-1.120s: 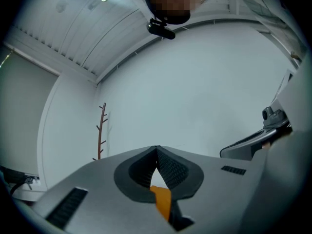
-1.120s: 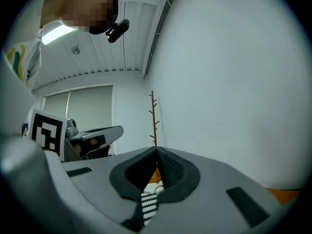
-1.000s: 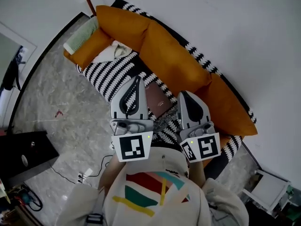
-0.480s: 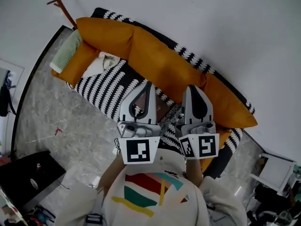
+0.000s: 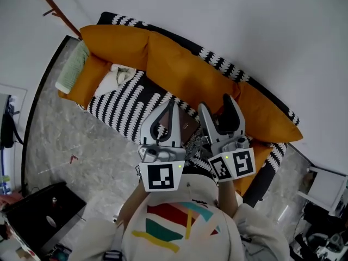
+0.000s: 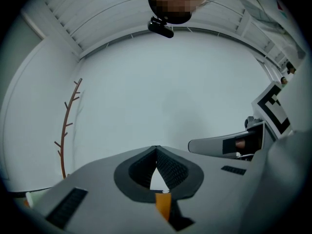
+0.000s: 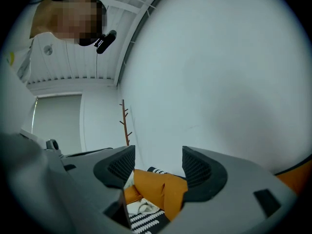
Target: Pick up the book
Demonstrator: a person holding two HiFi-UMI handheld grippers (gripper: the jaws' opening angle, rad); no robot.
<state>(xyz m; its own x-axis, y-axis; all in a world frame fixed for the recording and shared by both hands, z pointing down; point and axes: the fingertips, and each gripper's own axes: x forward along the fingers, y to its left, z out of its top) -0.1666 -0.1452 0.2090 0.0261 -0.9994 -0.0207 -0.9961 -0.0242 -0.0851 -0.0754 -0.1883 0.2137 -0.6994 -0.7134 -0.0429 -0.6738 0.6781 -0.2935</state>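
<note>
On the sofa seat, between my two grippers in the head view, the book lies flat on the striped blanket. Part of it is hidden behind the left gripper. That gripper's jaws are pressed together with nothing in them. The right gripper has just been opening its jaws, and they now stand wide apart and empty.

My worry is aim. Both gripper views look out at the wall and the sofa back, not at the book, so I would be descending half blind. A flat book on soft fabric gives no edge to grip. A jaw could dig into the blanket and pinch cloth with the cover, or simply push the book away.
</note>
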